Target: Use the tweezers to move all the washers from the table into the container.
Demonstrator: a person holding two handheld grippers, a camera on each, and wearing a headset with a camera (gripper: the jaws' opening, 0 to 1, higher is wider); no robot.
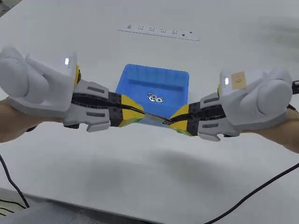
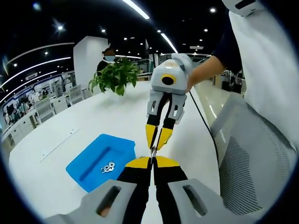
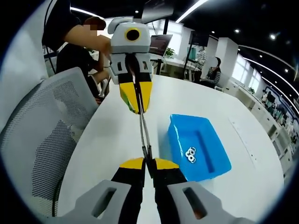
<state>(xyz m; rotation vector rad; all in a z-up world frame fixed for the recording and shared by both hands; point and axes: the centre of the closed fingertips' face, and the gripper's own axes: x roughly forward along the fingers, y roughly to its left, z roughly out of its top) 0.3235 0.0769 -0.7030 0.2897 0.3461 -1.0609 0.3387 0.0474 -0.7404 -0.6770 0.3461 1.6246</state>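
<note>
Head view: the left gripper (image 1: 133, 112) and right gripper (image 1: 177, 119) face each other nose to nose. The tweezers (image 1: 154, 116) bridge the gap between them, held off the tabletop (image 1: 140, 172) and crossing in front of the near wall of the container (image 1: 128, 77). Their long axis runs left to right along that wall, dipping a little toward the right gripper. A few washers (image 1: 155, 98) lie near the container's middle.

Left gripper view: the left gripper's (image 2: 152, 162) jaws are pressed together on one end of the tweezers (image 2: 153, 151). The right gripper (image 2: 157, 137) pinches them just beyond, and the container (image 2: 119, 144) sits off to one side with its washers (image 2: 108, 167).

Right gripper view: the right gripper's (image 3: 147, 163) jaws are likewise closed on the tweezers (image 3: 144, 133). These stretch straight ahead into the left gripper's (image 3: 137, 100) closed jaws, and the washers (image 3: 190, 154) rest in the container (image 3: 215, 158).

This looks like a hand-over or re-grip of the tool, not a pick. Next, one gripper would have to let go so the other can work the tweezers alone (I cannot tell which end carries the tips).
</note>
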